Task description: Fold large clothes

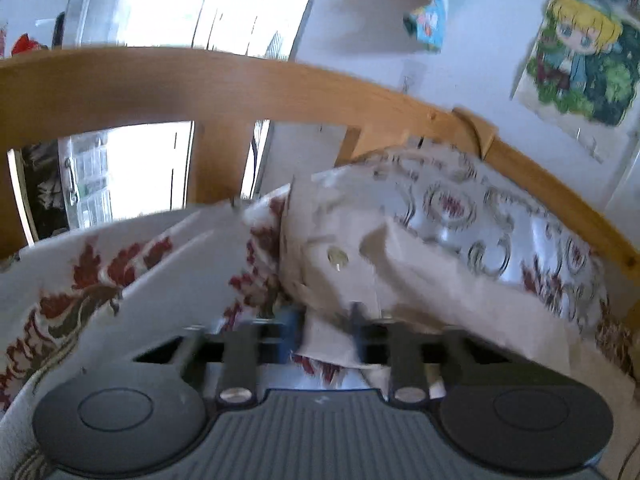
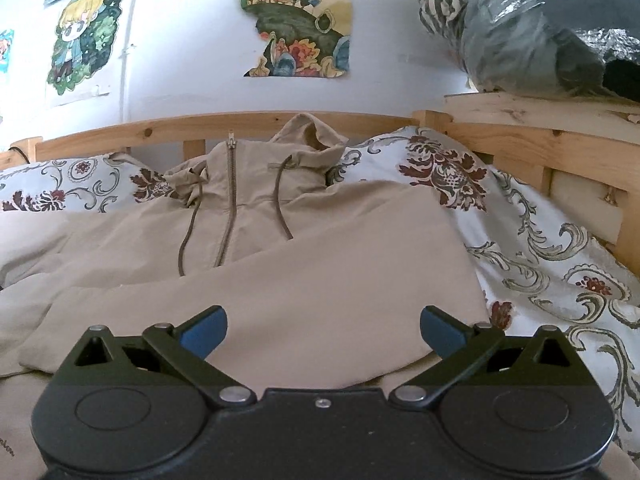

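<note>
A beige hooded jacket lies spread on the bed, front up, its zipper closed and its hood against the headboard. One sleeve lies folded across the body. My right gripper hovers just over that sleeve, open wide, with nothing between its blue pads. In the blurred left wrist view, my left gripper is shut on a bunched piece of the jacket that carries a metal snap, lifted off the bedding.
Floral bedding and pillows cover the bed. A wooden bed rail runs behind, with a bright window beyond. Posters hang on the white wall. A plastic bag of clothes sits on a wooden shelf.
</note>
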